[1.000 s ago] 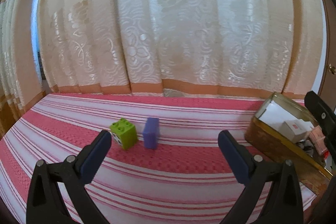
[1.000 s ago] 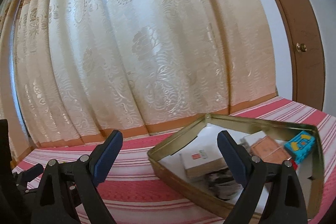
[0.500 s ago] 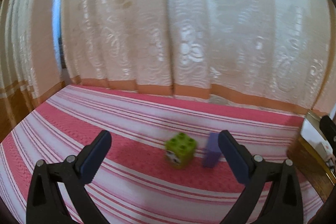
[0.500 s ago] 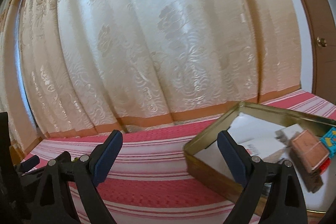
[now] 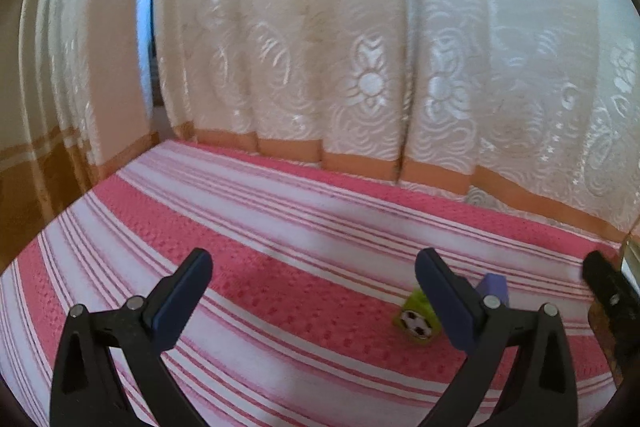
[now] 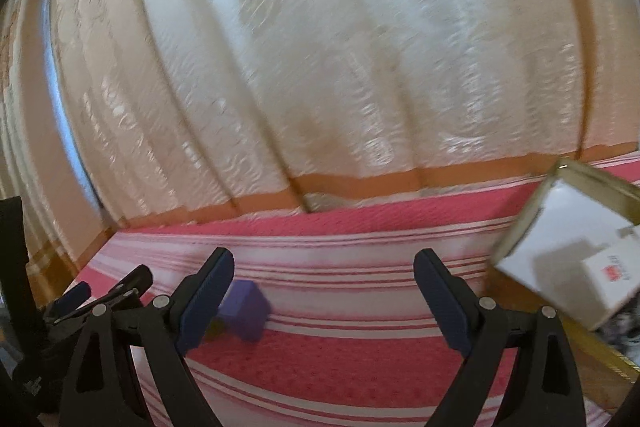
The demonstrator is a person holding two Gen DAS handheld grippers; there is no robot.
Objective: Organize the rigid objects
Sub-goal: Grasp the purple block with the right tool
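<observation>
Fingers [image 5: 188, 291] wide and empty, green block [image 5: 416, 319] behind the right one

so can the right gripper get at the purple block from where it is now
Probably yes: the right gripper is open and empty, and the purple block lies just ahead by its left finger, with only striped cloth between; the green block is mostly hidden behind.

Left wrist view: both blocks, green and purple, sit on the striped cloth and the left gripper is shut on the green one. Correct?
Not quite. The left gripper is open and empty in the left wrist view; the green block and purple block do sit on the striped cloth.
</observation>
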